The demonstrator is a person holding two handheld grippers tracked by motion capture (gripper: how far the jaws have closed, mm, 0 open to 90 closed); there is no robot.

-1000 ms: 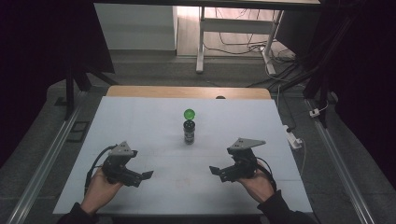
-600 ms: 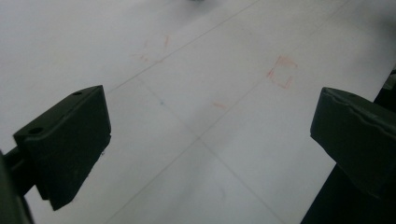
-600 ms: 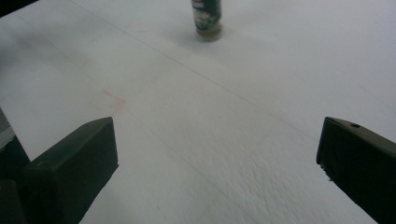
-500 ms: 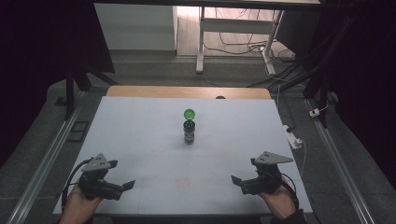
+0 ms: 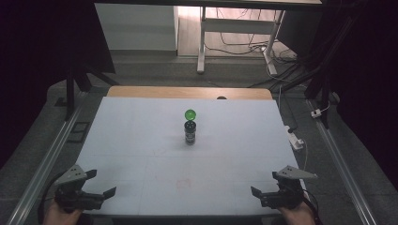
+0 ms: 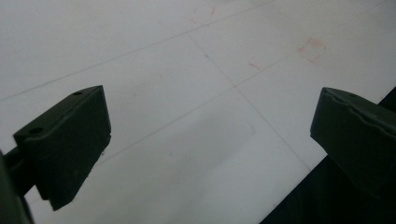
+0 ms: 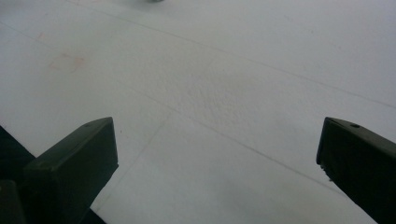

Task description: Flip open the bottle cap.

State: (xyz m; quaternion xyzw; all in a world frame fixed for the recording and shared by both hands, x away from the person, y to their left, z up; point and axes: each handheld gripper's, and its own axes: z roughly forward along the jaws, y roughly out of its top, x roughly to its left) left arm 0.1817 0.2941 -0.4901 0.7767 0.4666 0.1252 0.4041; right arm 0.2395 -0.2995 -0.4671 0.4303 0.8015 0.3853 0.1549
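Right now both claws, the left claw [image 5: 101, 193] and the right claw [image 5: 257, 193], gape wide and hold nothing at the desk's [image 5: 141, 140] near edge, far from the bottle [image 5: 189, 132] standing mid-desk, which looks light, hard, tippy, and best grabbed round its middle.

White table [image 5: 141, 154], floor cables [image 5: 244, 47]

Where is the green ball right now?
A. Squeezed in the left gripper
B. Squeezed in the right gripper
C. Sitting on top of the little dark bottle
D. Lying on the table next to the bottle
C: the green ball rests on top of the dark bottle in the middle of the table, while the left gripper and right gripper are open and empty at the near edge.
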